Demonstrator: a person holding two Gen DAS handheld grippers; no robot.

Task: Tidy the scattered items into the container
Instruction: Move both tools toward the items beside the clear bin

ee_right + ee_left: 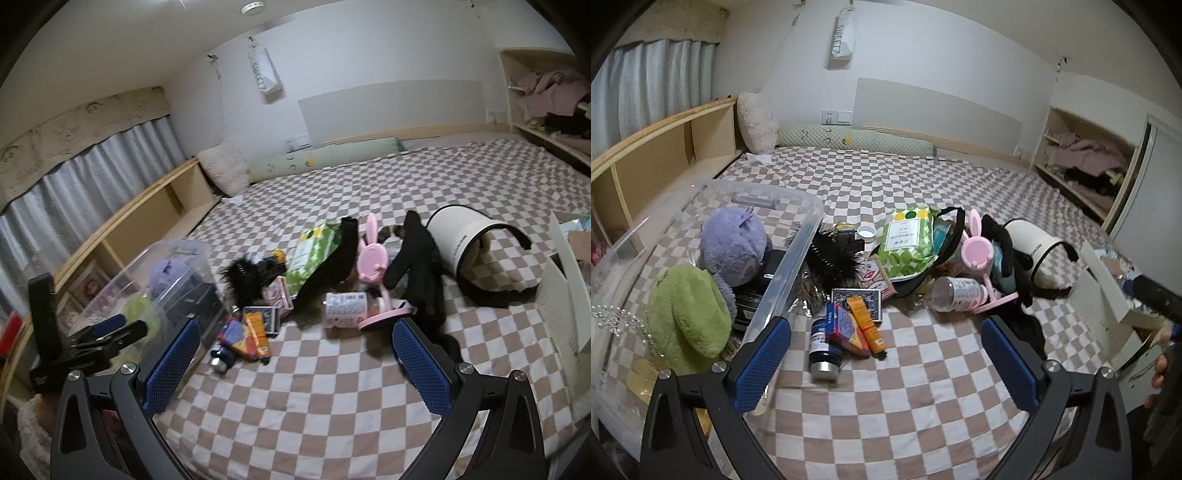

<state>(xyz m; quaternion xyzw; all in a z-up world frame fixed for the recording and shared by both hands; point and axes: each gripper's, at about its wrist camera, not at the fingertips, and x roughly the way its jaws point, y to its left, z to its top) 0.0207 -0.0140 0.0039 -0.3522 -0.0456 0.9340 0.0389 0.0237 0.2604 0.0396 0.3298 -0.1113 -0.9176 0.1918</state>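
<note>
Room: bedroom, everything's dumped on a bed [923, 369] with a brown and white checked cover, grey curtains and wooden shelving off to the side.

Container: clear plastic bin [783, 288] at the left of the pile. Already has a purple plush [733, 243], a green plush [689, 314] and something black in it.

Still loose: dark blue bottle [822, 341], a red and blue packet and an orange tube [867, 325] in a little cluster just beside the bin wall; behind them a card box, green wipes pack [908, 240], pink bunny mirror [977, 247], a clear bottle with pink label [956, 290], black cloth, white bucket bag [1032, 251] tipped over.

Left tool: [886, 332] jaws spread wide, nothing in them, tilted down at the cluster.

Right tool: [295, 336] same deal, wide and empty, pointed more at the pink-label bottle and mirror.

Key relation: the bottle/tube cluster sits straight ahead between the left tool's fingers, long axes running roughly away from the camera. The left side looks nearer to both it and the bin, so I'd guess it goes first.

Hard to see: the bin's far left contents get smeared by the fisheye, the stuff under the wipes pack and black cloth is buried, and I can't read what the black spiky thing [831, 254] is.
</note>
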